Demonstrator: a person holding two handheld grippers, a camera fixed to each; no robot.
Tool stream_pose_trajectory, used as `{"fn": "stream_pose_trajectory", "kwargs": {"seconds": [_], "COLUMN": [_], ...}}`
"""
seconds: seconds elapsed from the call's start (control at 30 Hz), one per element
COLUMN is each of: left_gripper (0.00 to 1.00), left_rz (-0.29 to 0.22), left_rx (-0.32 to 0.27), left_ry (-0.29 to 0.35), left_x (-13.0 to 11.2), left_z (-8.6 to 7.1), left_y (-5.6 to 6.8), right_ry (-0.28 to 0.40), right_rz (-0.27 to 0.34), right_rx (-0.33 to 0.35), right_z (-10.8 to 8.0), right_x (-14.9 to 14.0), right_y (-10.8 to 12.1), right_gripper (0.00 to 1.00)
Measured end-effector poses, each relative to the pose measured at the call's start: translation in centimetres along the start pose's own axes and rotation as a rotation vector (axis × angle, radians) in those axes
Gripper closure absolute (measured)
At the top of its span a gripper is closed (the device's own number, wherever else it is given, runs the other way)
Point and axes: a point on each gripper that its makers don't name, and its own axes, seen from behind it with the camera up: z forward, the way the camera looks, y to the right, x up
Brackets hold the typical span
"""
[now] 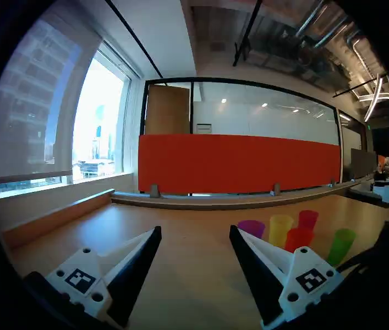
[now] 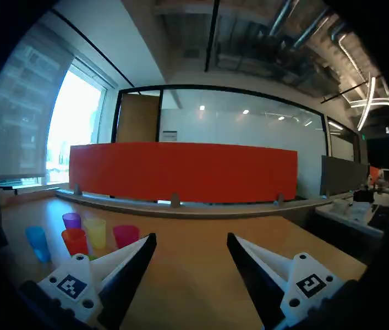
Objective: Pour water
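Coloured cups (image 1: pixel 297 236) stand ahead-right of the left gripper (image 1: pixel 195 229), ahead-left of the right gripper (image 2: pixel 191 236) — both spread, empty.

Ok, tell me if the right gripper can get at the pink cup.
Probably yes: the right gripper is open, and the pink cup stands just ahead-left with nothing between them.
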Motion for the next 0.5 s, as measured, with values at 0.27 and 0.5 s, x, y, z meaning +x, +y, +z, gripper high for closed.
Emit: {"fn": "stream_pose_trajectory", "kwargs": {"seconds": [0.27,0.5], "left_gripper": [0.08,0.08], "left_rz": [0.017,0.028], "left_rx": [-0.026,-0.048], "left_ry": [0.004,0.015], "left_x": [2.9,6.5], "left_z": [0.3,0.4], "left_y": [0.4,0.8], "right_ry": [-0.007,-0.005], "right_rz": [-0.035,-0.052], "right_rx": [0.005,0.017], "right_z": [0.1,0.2], "right_x": [2.7,6.1], "right_y": [0.2,0.1], "right_gripper": [0.0,0.0]}}
